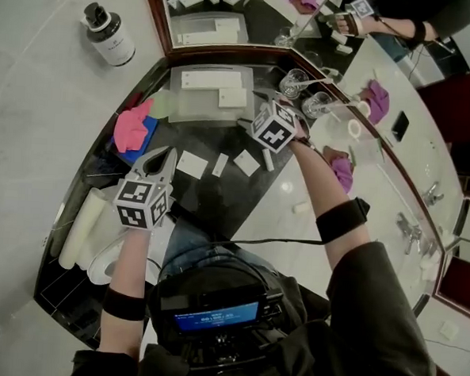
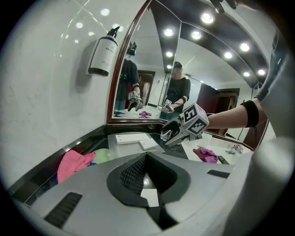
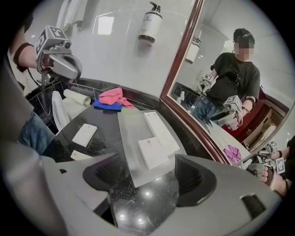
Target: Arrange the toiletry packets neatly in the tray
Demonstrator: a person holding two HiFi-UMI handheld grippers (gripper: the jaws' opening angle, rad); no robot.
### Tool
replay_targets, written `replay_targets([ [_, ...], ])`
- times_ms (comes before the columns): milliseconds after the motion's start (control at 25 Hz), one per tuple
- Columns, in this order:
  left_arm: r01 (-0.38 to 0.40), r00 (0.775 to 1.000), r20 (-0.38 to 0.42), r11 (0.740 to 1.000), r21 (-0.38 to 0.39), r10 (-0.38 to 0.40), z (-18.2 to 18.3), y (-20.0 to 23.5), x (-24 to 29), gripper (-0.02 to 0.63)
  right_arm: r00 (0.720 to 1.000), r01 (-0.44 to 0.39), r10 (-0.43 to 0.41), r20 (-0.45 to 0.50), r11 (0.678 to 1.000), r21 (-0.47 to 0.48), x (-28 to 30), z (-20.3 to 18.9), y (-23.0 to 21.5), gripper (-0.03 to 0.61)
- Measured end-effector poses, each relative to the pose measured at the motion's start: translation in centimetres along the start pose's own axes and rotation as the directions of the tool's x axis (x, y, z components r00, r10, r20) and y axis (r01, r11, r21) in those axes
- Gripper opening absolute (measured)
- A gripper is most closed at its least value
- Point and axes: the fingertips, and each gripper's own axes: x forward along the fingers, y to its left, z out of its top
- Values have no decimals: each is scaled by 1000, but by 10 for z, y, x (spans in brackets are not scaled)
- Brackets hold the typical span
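Note:
A frosted grey tray [image 1: 188,105] lies at the back of the black counter, below the mirror. On it are a long white packet [image 1: 212,80] and a smaller one [image 1: 232,98]. Several white packets lie loose on the counter in front, among them a square one [image 1: 191,165] and a narrow one [image 1: 220,165]. My right gripper [image 1: 251,119] hovers at the tray's near right corner. In the right gripper view it [image 3: 147,177] stands open and empty above that corner [image 3: 131,138]. My left gripper [image 1: 159,164] is shut and empty, just left of the loose packets; one shows below its tips [image 2: 150,196].
A pink cloth on a blue one [image 1: 131,128] lies left of the tray. Drinking glasses [image 1: 293,82] stand to its right. A pump bottle [image 1: 109,34] hangs on the wall. A rolled towel [image 1: 81,229] is at the near left, and a purple cloth [image 1: 343,170] beside the basin.

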Motion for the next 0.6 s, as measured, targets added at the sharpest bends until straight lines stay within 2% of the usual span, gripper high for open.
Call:
replay_targets([
  [280, -6, 1000, -22, 999, -34, 5, -3, 5, 22, 2, 994, -101, 98, -51, 993, -65, 43, -6, -15, 394],
  [600, -2, 998, -55, 999, -48, -1, -4, 11, 42, 2, 980, -184, 178, -90, 981, -63, 74, -19, -23, 393],
])
